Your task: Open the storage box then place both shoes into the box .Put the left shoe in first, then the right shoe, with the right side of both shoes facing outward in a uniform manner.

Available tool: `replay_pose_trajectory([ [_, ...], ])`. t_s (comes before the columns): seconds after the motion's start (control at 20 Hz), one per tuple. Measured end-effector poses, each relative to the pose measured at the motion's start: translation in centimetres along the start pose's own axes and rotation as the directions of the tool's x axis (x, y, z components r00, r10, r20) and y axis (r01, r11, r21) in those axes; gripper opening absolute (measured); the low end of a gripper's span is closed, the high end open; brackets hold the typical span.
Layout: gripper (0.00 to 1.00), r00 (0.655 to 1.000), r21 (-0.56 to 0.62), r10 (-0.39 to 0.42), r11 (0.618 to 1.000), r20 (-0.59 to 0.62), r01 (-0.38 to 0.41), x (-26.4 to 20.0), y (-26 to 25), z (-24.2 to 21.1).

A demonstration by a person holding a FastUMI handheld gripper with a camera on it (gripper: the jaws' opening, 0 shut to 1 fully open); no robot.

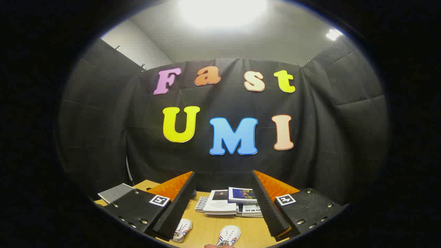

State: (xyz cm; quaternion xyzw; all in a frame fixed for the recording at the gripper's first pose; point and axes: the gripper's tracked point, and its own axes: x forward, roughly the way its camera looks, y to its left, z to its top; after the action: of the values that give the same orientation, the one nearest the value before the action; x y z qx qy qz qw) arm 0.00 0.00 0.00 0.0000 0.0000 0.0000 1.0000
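Claw point(224, 203) released, fingers spread, gripping nothing, raised above the worktop point(206, 230). Two shoes point(182, 230) point(229, 236) lie on the worktop at 6 o'clock, between the fingers. Books point(229, 203) are stacked at 12 o'clock beyond them.

The table point(206, 230) at the bottom centre of the frame looks like light wood or wood laminate, smooth and matt. On it lie two shoes point(182, 230) of white material with a slightly glossy look and coloured stripes. Above them, a stack of books point(227, 203) shows paper pages and smooth, somewhat shiny covers. At the lower left, a grey book point(115, 193) has a matt cover. The gripper point(224, 179) stands wide apart with nothing between its fingers point(179, 206); their inner faces look ribbed and rough, and the mounts carry small shiny metal screws.
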Motion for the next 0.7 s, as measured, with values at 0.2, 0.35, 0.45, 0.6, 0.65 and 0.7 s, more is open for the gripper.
replay_pose_trajectory([
  [0.2,0.96,1.0,0.002,-0.003,1.0,0.0,0.003,0.24,-0.02,-0.01],
  [0.35,0.96,1.0,0.007,-0.002,1.0,0.0,0.002,0.31,0.12,-0.19],
  [0.45,0.96,1.0,0.006,-0.004,1.0,-0.003,0.004,0.34,0.16,-0.32],
  [0.6,0.96,1.0,0.007,0.0,1.0,-0.003,0.0,0.5,0.51,-0.27],
  [0.65,0.96,1.0,0.006,0.001,1.0,-0.003,-0.001,0.54,0.53,-0.35],
  [0.7,0.96,1.0,0.004,0.001,1.0,-0.005,-0.001,0.58,0.57,-0.38],
])
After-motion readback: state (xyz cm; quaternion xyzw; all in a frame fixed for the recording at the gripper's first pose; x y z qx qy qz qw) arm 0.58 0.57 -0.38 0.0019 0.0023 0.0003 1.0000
